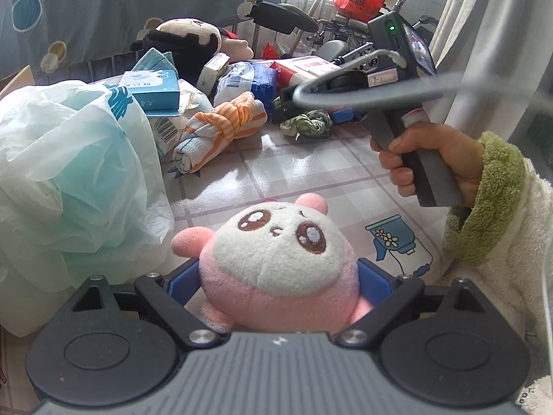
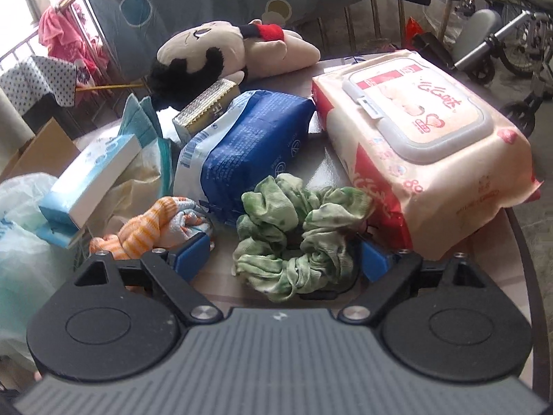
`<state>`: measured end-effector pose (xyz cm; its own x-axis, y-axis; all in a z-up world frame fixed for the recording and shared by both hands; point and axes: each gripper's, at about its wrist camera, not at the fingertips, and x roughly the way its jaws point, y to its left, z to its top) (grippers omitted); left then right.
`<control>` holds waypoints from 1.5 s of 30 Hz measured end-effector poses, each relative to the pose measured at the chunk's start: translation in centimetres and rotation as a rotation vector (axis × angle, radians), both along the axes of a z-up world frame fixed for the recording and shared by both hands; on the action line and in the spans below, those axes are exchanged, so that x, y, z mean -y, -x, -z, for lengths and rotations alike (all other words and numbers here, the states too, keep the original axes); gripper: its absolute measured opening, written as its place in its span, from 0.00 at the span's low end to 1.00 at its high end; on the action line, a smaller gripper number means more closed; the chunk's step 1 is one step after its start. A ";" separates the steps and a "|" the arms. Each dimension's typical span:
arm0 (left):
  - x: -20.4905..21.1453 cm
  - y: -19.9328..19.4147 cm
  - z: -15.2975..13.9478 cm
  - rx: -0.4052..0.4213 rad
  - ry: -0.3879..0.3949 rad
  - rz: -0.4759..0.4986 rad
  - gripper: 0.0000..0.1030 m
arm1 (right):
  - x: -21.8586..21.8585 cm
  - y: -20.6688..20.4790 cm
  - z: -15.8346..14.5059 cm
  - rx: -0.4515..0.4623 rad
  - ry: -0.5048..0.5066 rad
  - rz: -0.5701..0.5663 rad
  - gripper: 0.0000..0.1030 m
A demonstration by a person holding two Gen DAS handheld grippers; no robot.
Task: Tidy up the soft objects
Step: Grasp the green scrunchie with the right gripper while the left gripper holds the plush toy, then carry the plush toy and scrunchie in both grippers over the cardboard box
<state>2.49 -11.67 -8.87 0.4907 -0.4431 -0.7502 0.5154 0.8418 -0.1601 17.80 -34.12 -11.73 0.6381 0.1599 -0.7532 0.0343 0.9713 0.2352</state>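
Pink plush (image 1: 280, 263): clamped in left tool (image 1: 280, 283). Green scrunchie (image 2: 297, 235): between wide-open right tool (image 2: 287, 259) fingers, ungrasped. Next: closing on scrunchie.

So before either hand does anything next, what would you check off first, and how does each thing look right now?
1. Left gripper has the pink plush toy between its fingers: ok.
2. Grip firm enough to lift it: cannot tell.
3. Right gripper open around the green scrunchie: ok.
4. Scrunchie free of the wipes pack: not ok, it touches the pack.
5. Rolled striped cloth clear of the right gripper's left finger: not ok, right beside it.
6. Bare table ahead of the toy: ok.
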 end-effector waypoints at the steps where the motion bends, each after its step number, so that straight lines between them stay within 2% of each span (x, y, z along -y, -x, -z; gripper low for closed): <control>1: 0.1 0.0 0.0 0.002 -0.004 0.002 0.92 | -0.3 0.1 0.0 0.002 0.031 -0.010 0.79; 3: 0.2 0.1 0.0 0.008 -0.012 0.004 0.92 | -0.8 0.4 0.0 0.003 0.105 -0.021 0.62; 4: 0.3 0.1 0.0 0.012 -0.015 0.005 0.92 | -0.8 0.6 -0.1 0.004 0.129 -0.027 0.50; 5: 0.3 0.2 0.0 0.016 -0.018 0.005 0.91 | -0.6 0.9 -0.2 0.002 0.135 -0.031 0.44; 8: 0.5 0.2 0.0 0.029 -0.023 -0.001 0.91 | 0.7 2.4 -0.7 -0.015 0.108 -0.029 0.31; 11: 0.4 0.2 0.0 0.039 -0.016 -0.011 0.90 | 1.9 4.4 -1.2 -0.027 0.057 -0.027 0.27; 13: 0.3 0.2 0.0 0.037 -0.001 -0.022 0.89 | 2.8 6.3 -1.7 -0.036 -0.017 -0.034 0.26; 17: 0.2 0.2 -0.1 0.031 0.004 -0.031 0.88 | 3.8 11.3 -2.3 -0.073 -0.228 -0.054 0.26; 22: 0.2 0.7 -0.6 0.001 0.028 -0.026 0.88 | 4.0 17.2 -0.8 -0.154 -0.522 -0.043 0.26; 24: 0.1 1.3 -1.1 0.002 0.037 -0.024 0.88 | 4.1 18.9 -0.3 -0.163 -0.648 -0.032 0.26; 26: -0.1 1.9 -2.0 0.011 0.051 -0.027 0.88 | 3.9 20.0 -0.7 -0.152 -0.730 -0.035 0.26; 30: -1.8 3.1 -5.0 0.040 0.111 -0.059 0.88 | 2.7 20.6 -3.6 -0.094 -0.788 -0.100 0.26; 35: -6.3 3.9 -10.1 0.141 0.162 -0.161 0.88 | 0.3 19.1 -9.0 0.010 -0.809 -0.242 0.26; 40: -12.8 3.0 -14.9 0.209 0.199 -0.265 0.88 | -4.7 15.5 -14.2 0.077 -0.826 -0.411 0.26; 45: -19.0 -1.2 -17.8 0.215 0.182 -0.349 0.88 | -10.9 9.7 -17.8 0.105 -0.875 -0.530 0.26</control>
<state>3.64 7.29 8.94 0.7706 -0.3386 -0.5400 0.2433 0.9393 -0.2418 8.13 -23.26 6.07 0.3815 0.9063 -0.1819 -0.4102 0.3423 0.8453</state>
